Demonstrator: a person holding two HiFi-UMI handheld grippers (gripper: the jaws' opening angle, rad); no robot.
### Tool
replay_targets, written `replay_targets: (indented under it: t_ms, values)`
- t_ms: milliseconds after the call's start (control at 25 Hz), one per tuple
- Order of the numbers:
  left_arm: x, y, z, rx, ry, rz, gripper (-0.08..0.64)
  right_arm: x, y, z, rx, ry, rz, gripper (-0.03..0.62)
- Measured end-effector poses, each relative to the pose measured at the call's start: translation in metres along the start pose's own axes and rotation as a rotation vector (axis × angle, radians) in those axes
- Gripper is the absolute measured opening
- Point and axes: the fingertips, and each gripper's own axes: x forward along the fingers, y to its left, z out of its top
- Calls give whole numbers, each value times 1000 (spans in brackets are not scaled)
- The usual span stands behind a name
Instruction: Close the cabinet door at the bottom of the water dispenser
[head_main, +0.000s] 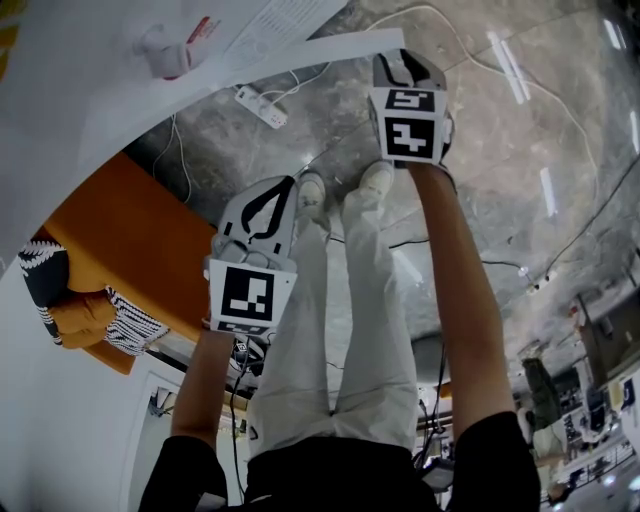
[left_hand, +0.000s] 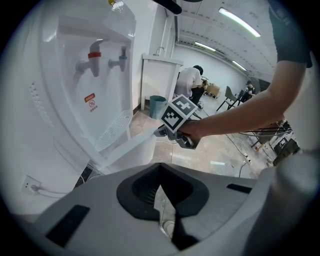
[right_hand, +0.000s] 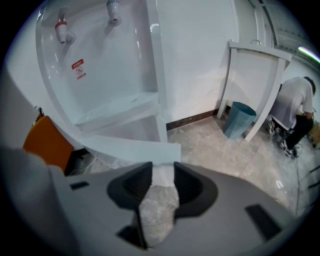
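Note:
The white water dispenser (left_hand: 85, 75) has a red and a blue tap above a drip tray. Its bottom cabinet door (right_hand: 127, 147) stands swung out, a white panel (head_main: 300, 50) in the head view. My right gripper (head_main: 408, 62) is at the door's free edge, jaws open a little, with the door's edge just in front of the gap (right_hand: 163, 167). The left gripper view shows the right gripper (left_hand: 172, 131) against the door's outer edge (left_hand: 131, 144). My left gripper (head_main: 268, 205) hangs lower, beside my legs, shut and empty, away from the door (left_hand: 159, 186).
An orange sofa (head_main: 130, 240) with a patterned pillow (head_main: 45, 275) stands left of the dispenser. A power strip (head_main: 260, 107) and cables lie on the marble floor. A blue bin (right_hand: 239, 119), a white stand (right_hand: 255, 85) and a crouching person (right_hand: 295, 112) are to the right.

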Motion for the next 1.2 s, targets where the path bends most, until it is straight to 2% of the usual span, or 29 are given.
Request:
replay_targets:
  t_ms: [320, 640, 1000, 1200]
  values:
    - [3, -1, -3, -9, -7, 2, 11, 7, -1, 9, 26, -18, -6, 144]
    - [4, 7, -11, -10, 7, 14, 11, 18, 3, 24, 34, -46, -3, 80]
    - [6, 11, -16, -17, 11, 20, 11, 29, 5, 41, 47, -108, 4, 54]
    - [9, 15, -22, -19, 21, 27, 11, 38, 11, 43, 75, -104, 53, 52]
